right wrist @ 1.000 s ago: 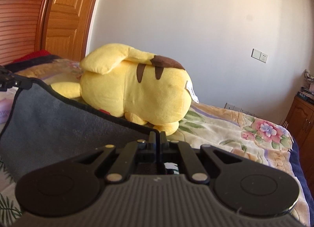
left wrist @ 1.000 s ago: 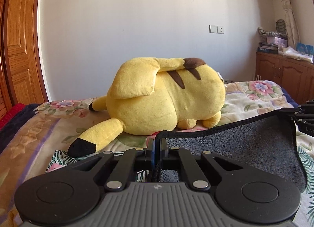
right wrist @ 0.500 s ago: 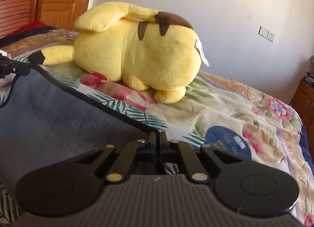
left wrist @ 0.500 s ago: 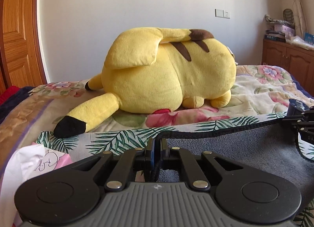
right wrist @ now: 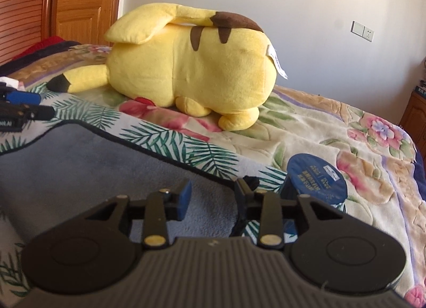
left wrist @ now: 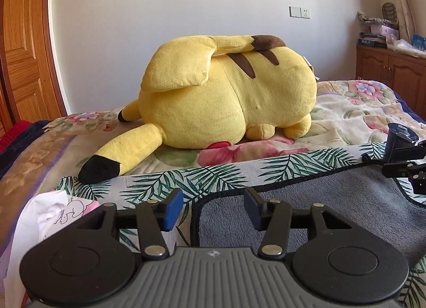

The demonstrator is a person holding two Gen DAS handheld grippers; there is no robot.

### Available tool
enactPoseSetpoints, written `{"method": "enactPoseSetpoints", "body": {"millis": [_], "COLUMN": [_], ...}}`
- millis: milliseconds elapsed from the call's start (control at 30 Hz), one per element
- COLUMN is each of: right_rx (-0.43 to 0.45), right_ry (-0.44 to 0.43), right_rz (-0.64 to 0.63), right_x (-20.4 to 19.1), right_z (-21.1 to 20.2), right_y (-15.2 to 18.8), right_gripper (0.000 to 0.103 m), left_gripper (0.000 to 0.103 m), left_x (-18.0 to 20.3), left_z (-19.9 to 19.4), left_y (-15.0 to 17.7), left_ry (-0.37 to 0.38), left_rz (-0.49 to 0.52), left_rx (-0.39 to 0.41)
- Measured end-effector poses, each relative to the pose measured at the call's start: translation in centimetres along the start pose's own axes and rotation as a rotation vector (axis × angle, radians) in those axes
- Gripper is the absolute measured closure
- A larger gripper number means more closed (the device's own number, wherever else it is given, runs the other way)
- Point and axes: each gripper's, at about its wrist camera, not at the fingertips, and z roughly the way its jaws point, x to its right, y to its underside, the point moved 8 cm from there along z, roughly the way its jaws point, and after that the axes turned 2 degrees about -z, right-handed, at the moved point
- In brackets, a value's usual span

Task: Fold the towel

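just ahead of the left gripper (left wrist: 213,208) the jaws stand apart with nothing between them, and the near left corner of the grey towel (left wrist: 306,209) lies in the gap, flat on the bed. the right gripper (right wrist: 211,197) is spread too, empty, with the towel's right corner and its dark piped edge lying just before its right finger. a round blue lid or disc (right wrist: 316,179) sits just to the right of that finger, touching or nearly touching the towel corner; i cannot tell which.

the towel looks like a thin plush cloth: light, limp, likely to sag and drape when lifted, and a little grippy against the palm-leaf sheet (left wrist: 213,177) under it. it should not slip from rubber pads, but one layer could bunch. i judge the bound corners the best places to pinch, both at once, so the edge lifts taut.

farther out, beyond the towel's far edge, a big yellow plush toy (left wrist: 226,100) lies on the floral blanket (right wrist: 332,132), well apart from the cloth. some white fabric (left wrist: 45,217) sits to the left of the left gripper.
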Motion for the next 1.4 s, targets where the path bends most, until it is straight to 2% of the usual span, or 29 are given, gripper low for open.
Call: {"method": "enactPoseSetpoints", "body": {"millis": [333, 533, 833, 900, 967, 1100, 1200, 1400], "right_rx": [0.038, 0.074, 0.098, 0.103, 0.106, 0.094, 0.104, 0.117], "right_ry": [-0.03, -0.033, -0.02, -0.015, -0.007, 0.005, 0.019, 0.036], "right_rz": [0.04, 0.078, 0.103, 0.107, 0.114, 0.131, 0.127, 0.132], "right_x": [-0.6, -0.6, -2.0, -2.1, -2.3, -2.4, -2.5, -2.8], "right_z": [-7.0, -12.1, -18.4, -19.7, -21.3, -23.8, -25.7, -28.4], "right_y": [-2.8, -5.0, -5.0, -5.0, -4.9, -4.6, -4.4, -4.2], "right_gripper": [0.064, 0.064, 0.062, 0.059, 0.049, 0.039, 0.023, 0.0], "left_gripper": [0.068, 0.061, 0.056, 0.054, 0.052, 0.051, 0.048, 0.036], "left_x": [0.4, 0.5, 0.8, 1.0, 1.1, 1.2, 1.0, 0.5], "left_z": [-6.0, -11.5, -19.2, -20.8, -22.3, -25.2, -27.3, -31.0], "left_y": [-2.0, -4.0, -5.2, -5.4, -5.5, -5.6, -5.8, -5.9], "left_ry": [0.032, 0.027, 0.034, 0.038, 0.037, 0.038, 0.038, 0.029], "left_rz": [0.0, 0.009, 0.012, 0.012, 0.007, 0.009, -0.003, -0.005], "left_rx": [-0.007, 0.029, 0.049, 0.052, 0.052, 0.044, 0.046, 0.062]}}
